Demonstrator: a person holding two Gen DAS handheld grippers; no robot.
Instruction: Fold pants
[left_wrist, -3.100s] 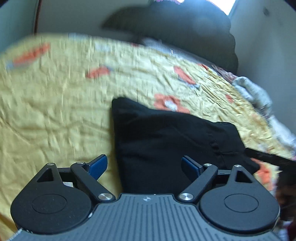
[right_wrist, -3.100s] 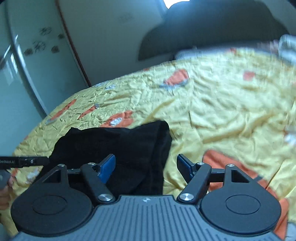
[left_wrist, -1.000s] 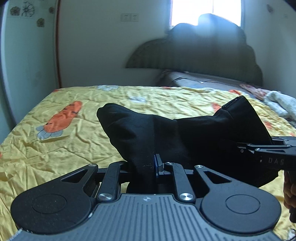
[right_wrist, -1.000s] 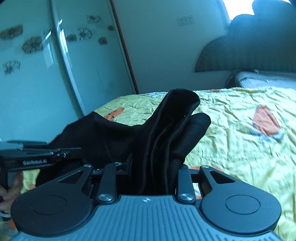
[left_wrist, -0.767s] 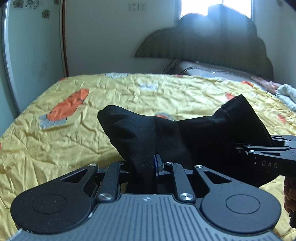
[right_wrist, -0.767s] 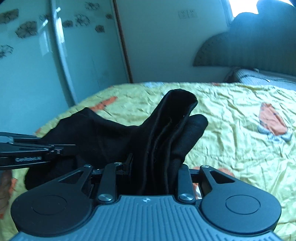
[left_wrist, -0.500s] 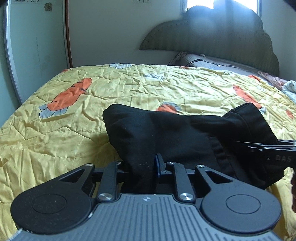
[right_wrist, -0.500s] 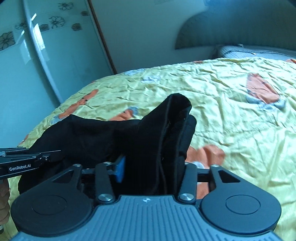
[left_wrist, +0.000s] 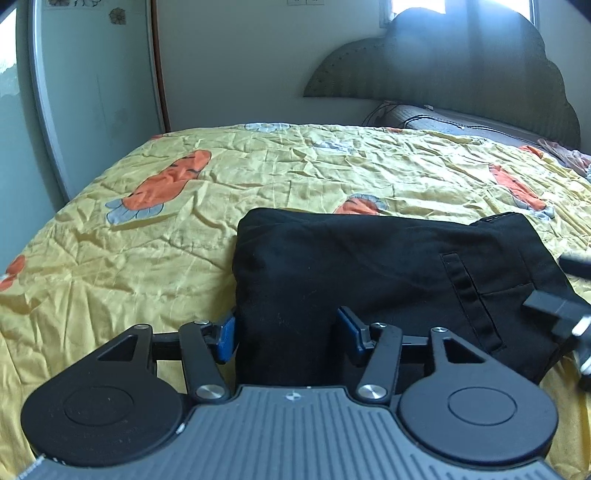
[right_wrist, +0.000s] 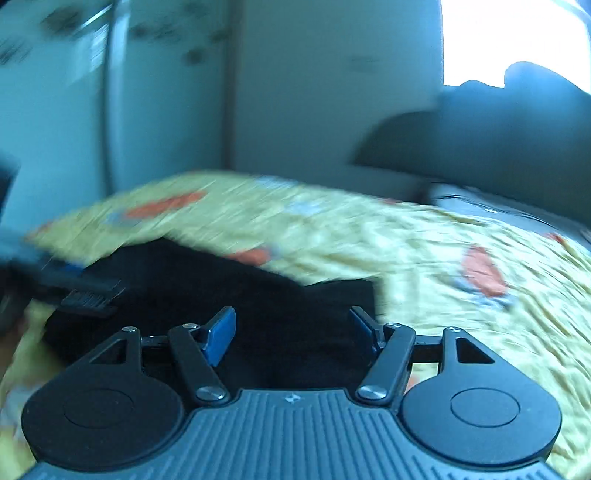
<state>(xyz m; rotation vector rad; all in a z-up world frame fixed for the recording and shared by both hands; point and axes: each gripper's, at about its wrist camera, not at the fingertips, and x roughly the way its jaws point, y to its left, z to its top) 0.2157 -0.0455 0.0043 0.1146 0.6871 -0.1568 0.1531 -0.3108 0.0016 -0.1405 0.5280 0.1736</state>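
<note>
The black pants (left_wrist: 388, 273) lie folded in a thick rectangle on the yellow bedspread (left_wrist: 184, 229). My left gripper (left_wrist: 288, 334) is open, its blue pads on either side of the fold's near left corner, not pinching it. My right gripper (right_wrist: 293, 334) is open over the near right end of the pants (right_wrist: 229, 295); this view is motion-blurred. The right gripper's tip shows at the right edge of the left wrist view (left_wrist: 565, 314), and the left gripper's tip at the left of the right wrist view (right_wrist: 85, 291).
The bedspread has orange carrot prints (left_wrist: 166, 181). A dark padded headboard (left_wrist: 461, 74) and a grey pillow (left_wrist: 443, 118) are at the far end. A glass wardrobe door (left_wrist: 74, 92) stands along the left side of the bed.
Both grippers lowered the lifted pants onto the bed and opened, letting the cloth go. The pants now lie flat. The right gripper is still moving.
</note>
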